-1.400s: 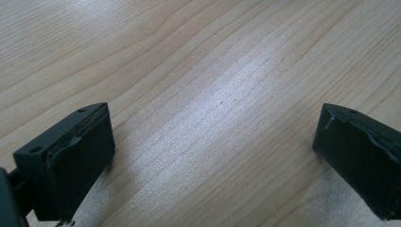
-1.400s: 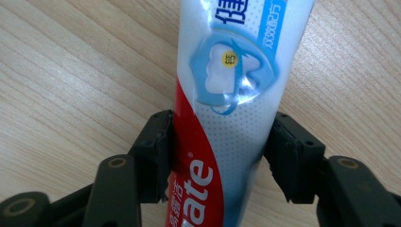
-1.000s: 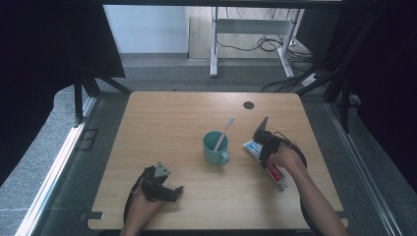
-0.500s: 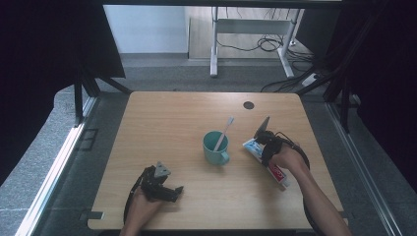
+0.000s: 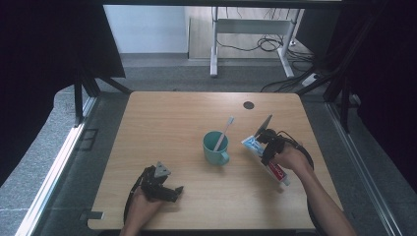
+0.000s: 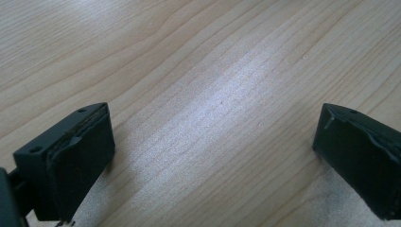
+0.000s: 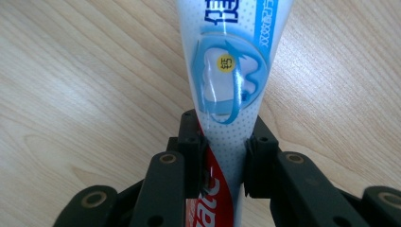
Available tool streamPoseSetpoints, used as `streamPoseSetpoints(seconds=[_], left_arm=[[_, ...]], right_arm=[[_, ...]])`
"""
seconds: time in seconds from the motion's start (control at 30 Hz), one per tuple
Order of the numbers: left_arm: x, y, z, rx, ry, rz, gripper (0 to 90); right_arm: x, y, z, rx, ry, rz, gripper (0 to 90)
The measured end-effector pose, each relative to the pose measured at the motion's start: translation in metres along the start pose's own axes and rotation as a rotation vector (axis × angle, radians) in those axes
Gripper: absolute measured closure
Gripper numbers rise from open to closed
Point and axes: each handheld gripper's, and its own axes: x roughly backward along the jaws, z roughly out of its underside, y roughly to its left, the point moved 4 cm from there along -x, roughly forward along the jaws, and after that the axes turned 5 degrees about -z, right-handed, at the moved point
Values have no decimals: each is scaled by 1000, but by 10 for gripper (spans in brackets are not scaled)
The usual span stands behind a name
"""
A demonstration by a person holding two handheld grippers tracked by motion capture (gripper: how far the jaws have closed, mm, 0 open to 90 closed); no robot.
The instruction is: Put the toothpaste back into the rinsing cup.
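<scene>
Toothpaste tube (image 7: 227, 90): soft glossy plastic, flat and tapering, white-blue with a red end, lying on pale wood-grain table (image 5: 162, 123) right of the teal mug (image 5: 215, 147). Right gripper (image 7: 226, 163) is clamped on the tube; its jaws have just closed further since a second ago. Left gripper (image 6: 213, 151) is spread wide over bare wood, unmoved.

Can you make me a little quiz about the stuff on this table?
1. What is the right gripper clamped on?
2. True or false: the toothbrush lies flat on the table.
3. Are the left gripper jaws A) wide apart with nothing between them, or B) squeezing the cup?

Key:
1. The toothpaste tube.
2. False; it stands in the green cup.
3. A.
</scene>
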Motion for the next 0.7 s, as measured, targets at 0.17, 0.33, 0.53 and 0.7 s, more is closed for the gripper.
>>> streamPoseSetpoints(seconds=[0.17, 0.33, 0.53, 0.7], left_arm=[[0, 0, 0, 1, 0, 0, 0], [0, 0, 0, 0, 0, 0, 0], [0, 0, 0, 0, 0, 0, 0], [0, 0, 0, 0, 0, 0, 0]], right_arm=[[8, 3, 3, 2, -47, -12, 724], [16, 6, 7, 1, -94, -21, 724], [27, 9, 10, 15, -163, -29, 724], [36, 10, 13, 19, -226, -27, 724]])
